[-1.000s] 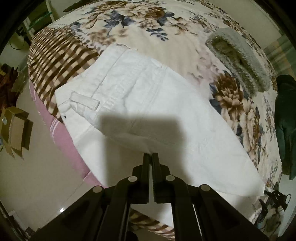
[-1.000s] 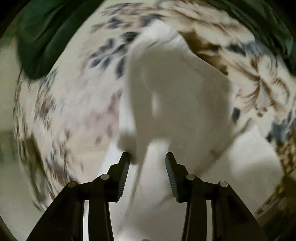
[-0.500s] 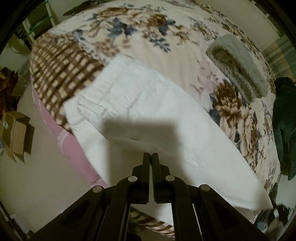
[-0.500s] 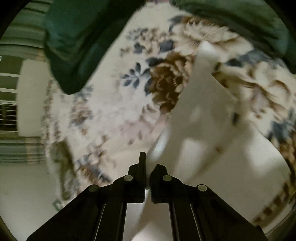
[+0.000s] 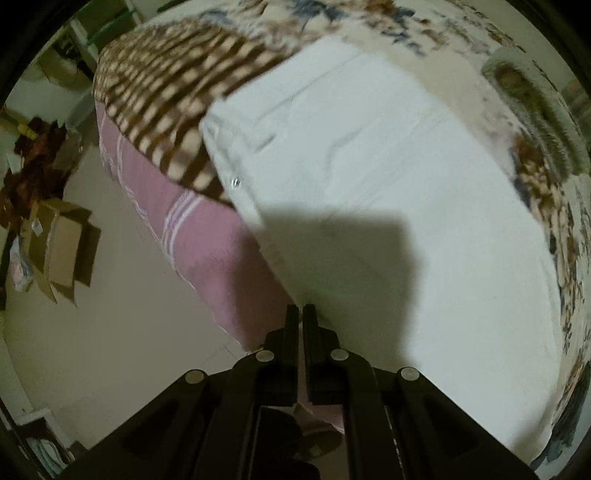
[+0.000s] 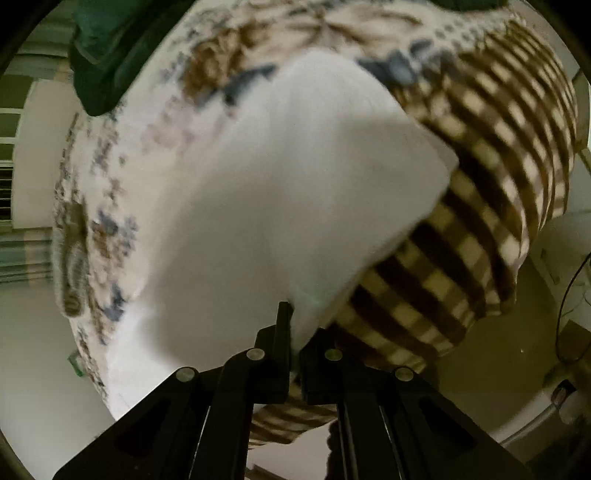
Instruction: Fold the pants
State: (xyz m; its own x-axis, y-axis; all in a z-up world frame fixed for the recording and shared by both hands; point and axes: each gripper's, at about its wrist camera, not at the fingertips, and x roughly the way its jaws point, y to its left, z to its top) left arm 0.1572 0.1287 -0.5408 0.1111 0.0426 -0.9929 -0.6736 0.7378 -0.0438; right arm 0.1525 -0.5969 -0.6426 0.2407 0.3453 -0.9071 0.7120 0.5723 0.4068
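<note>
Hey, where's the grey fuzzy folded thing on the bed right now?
In the left wrist view the grey fuzzy item lies at the upper right on the floral bedspread, just beyond the white pants.

- My left wrist camera rides behind the left gripper (image 5: 300, 314) and looks forward along its fingers, down and across the bed's near edge, very close to the white pants (image 5: 388, 192).
- It takes in the checked blanket (image 5: 173, 96) at upper left, the pink mattress side (image 5: 207, 254), and cardboard boxes (image 5: 61, 251) on the floor.
- My right wrist camera sits behind the right gripper (image 6: 293, 325), facing over the bed from its other side, just as near, the pants (image 6: 277, 206) filling the middle.
- Both views share the pants, the checked blanket (image 6: 491, 177) and the floral bedspread (image 6: 110, 177).
</note>
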